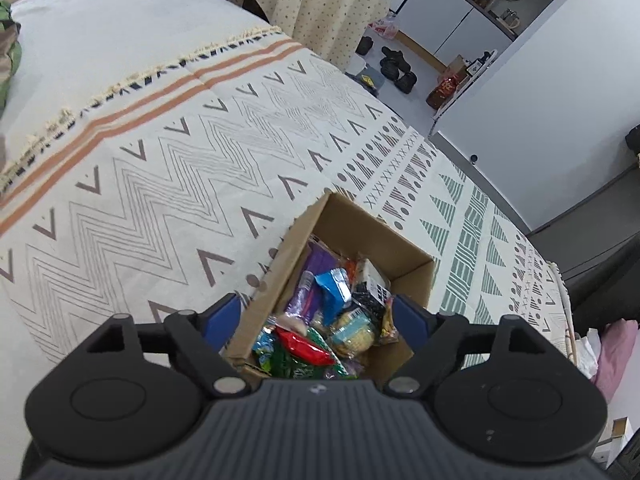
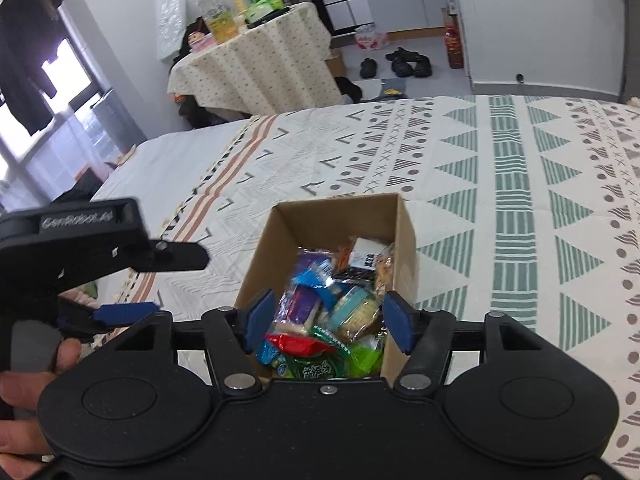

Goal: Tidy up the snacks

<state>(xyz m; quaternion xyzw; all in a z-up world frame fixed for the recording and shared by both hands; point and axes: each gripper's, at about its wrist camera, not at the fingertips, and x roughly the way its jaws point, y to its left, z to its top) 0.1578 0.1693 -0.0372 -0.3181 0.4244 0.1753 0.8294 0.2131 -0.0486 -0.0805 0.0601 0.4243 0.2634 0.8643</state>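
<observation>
Above the bed, we hold both empty tools [image 1: 318, 320] [image 2: 324, 320] apart over the snack box [image 2: 280, 240], the right one nearer.

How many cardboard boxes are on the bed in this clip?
1. A single open cardboard box of snack packets sits on the patterned bedspread, below both open hand-held grippers: right and left. Areas beyond the frames could hide others.
</observation>
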